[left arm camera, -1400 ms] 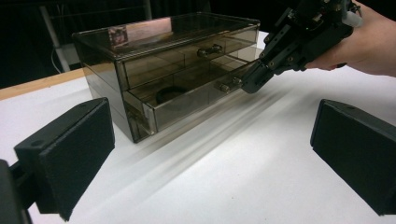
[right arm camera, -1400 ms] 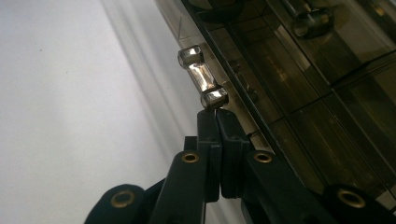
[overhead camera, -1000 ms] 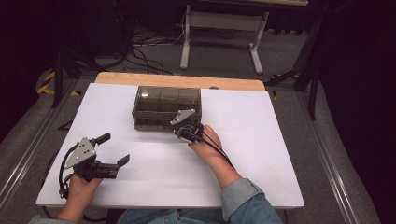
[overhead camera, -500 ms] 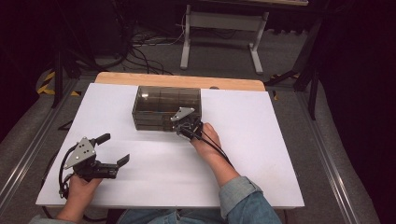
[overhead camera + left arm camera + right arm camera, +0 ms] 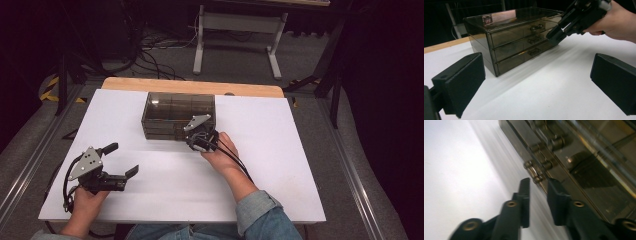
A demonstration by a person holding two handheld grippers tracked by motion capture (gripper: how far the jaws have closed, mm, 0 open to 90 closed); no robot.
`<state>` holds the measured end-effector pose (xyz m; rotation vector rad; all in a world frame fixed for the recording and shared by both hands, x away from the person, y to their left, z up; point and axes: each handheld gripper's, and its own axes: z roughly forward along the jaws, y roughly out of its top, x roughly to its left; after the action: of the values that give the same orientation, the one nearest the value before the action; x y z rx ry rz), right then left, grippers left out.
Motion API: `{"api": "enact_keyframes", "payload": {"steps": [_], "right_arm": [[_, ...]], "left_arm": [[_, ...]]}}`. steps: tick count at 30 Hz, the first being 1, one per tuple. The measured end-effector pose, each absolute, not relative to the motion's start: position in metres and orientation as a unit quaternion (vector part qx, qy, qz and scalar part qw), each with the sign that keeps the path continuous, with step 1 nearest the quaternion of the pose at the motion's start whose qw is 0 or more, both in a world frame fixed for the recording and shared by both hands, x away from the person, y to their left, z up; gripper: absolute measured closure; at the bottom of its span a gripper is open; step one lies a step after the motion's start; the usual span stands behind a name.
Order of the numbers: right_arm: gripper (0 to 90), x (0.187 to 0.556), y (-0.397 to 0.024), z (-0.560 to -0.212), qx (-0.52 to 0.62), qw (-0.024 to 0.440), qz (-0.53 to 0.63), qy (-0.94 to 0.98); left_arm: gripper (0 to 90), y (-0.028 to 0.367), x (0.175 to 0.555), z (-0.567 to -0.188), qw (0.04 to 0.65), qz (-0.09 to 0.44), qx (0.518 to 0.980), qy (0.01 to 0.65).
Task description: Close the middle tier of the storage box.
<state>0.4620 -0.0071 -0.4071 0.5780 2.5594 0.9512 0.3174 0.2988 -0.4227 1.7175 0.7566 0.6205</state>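
High view first: a smoky, see-through drawer chest (image 5: 177, 114) stands on the white table (image 5: 280, 170), toward its far edge and a little left of the middle. The right gripper (image 5: 196, 138) sits at the chest's front, near its right end, with the right hand (image 5: 220, 152) just behind it. The left gripper (image 5: 121, 161) rests well apart from the chest, near the table's left front corner, held by the left hand (image 5: 85, 197), its jaws spread wide with nothing between them. Left gripper view next: the two black jaws stand far apart at either side over bare table, and beyond them the chest (image 5: 511, 40) shows three stacked drawers, each with a small handle. The right gripper (image 5: 556, 37) points its tip at the drawer fronts just right of those handles. Right gripper view last, somewhat blurred: the jaws have just been opening and stand a narrow gap apart, gripping nothing, their tips just short of a small drawer handle (image 5: 535, 171) on the chest front.
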Motion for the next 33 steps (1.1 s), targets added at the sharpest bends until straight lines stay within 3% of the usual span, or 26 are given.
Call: {"api": "enact_keyframes", "payload": {"steps": [10, 23, 24, 33], "right_arm": [[48.8, 0.445, -0.028, -0.384, 0.200, 0.166, 0.400, 0.879], [32.2, 0.427, -0.055, -0.376, 0.205, 0.177, 0.436, 0.858], [27.2, 0.424, -0.061, -0.374, 0.205, 0.179, 0.439, 0.856], [9.2, 0.412, -0.090, -0.372, 0.224, 0.194, 0.470, 0.831]], "left_arm": [[0.5, 0.299, 0.317, -0.423, 0.551, 0.262, 0.725, 0.320], [0.5, 0.298, 0.317, -0.423, 0.550, 0.260, 0.725, 0.323], [0.4, 0.297, 0.317, -0.423, 0.551, 0.259, 0.724, 0.324], [0.4, 0.298, 0.317, -0.423, 0.549, 0.262, 0.725, 0.322]]}}
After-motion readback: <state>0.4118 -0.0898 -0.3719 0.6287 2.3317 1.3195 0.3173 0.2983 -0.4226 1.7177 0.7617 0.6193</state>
